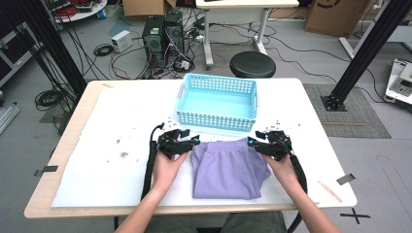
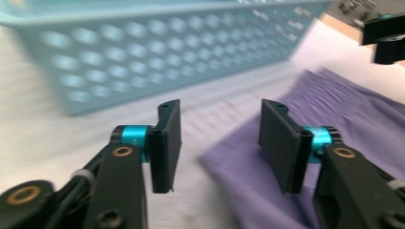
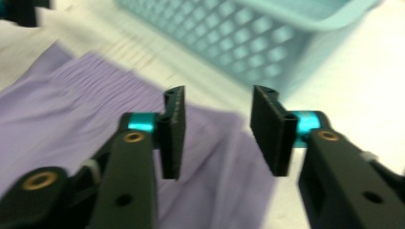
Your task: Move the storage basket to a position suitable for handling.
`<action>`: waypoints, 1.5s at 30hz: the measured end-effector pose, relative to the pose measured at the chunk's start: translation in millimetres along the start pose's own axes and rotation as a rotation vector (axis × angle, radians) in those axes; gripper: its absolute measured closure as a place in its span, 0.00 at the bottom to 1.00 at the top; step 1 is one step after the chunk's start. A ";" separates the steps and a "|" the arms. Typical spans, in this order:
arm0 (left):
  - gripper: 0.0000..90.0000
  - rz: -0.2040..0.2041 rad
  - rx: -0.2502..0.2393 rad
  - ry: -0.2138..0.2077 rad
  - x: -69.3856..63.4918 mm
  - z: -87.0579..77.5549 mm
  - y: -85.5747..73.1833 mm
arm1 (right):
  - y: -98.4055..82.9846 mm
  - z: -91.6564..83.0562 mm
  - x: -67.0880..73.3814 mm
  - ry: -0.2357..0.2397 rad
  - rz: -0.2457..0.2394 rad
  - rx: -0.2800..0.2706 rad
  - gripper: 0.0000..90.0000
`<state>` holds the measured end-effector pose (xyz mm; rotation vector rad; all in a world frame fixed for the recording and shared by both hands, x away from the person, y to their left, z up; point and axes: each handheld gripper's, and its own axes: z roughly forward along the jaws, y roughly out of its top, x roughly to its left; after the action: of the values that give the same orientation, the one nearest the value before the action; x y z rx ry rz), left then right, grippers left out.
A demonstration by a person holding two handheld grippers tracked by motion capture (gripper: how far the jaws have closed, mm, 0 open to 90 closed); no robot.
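Between the spread jaws of the left gripper [image 2: 217, 143] nothing is pinched; low in the frame, the corner of the folded purple garment [image 2: 334, 124] lies just under its right jaw. Across the frame's centre, the right gripper [image 1: 260, 144] stands equally spread above the opposite corner. Light, limp knit with a ribbed elastic waistband; it should sag, so take the waistband corners. Beyond sits a rigid, perforated blue basket [image 1: 216, 119] on the white-covered bench [image 1: 121, 160].
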<state>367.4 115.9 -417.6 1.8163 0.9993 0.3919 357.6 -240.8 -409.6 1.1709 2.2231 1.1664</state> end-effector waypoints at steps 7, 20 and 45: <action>0.43 -0.006 -0.055 0.034 44.4 -18.7 22.0 | 8.8 5.1 -24.6 -0.017 0.035 -0.043 0.53; 0.41 0.076 0.088 -0.046 93.5 16.1 37.2 | 20.3 29.6 -45.5 -0.014 -0.039 0.023 0.40; 0.44 0.118 0.136 0.025 81.4 59.3 40.9 | 26.0 54.8 -54.2 -0.046 -0.042 0.041 0.57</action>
<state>474.0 136.1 -422.6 2.0038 0.9587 0.4277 437.2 -249.1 -423.8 1.1500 2.2363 1.0715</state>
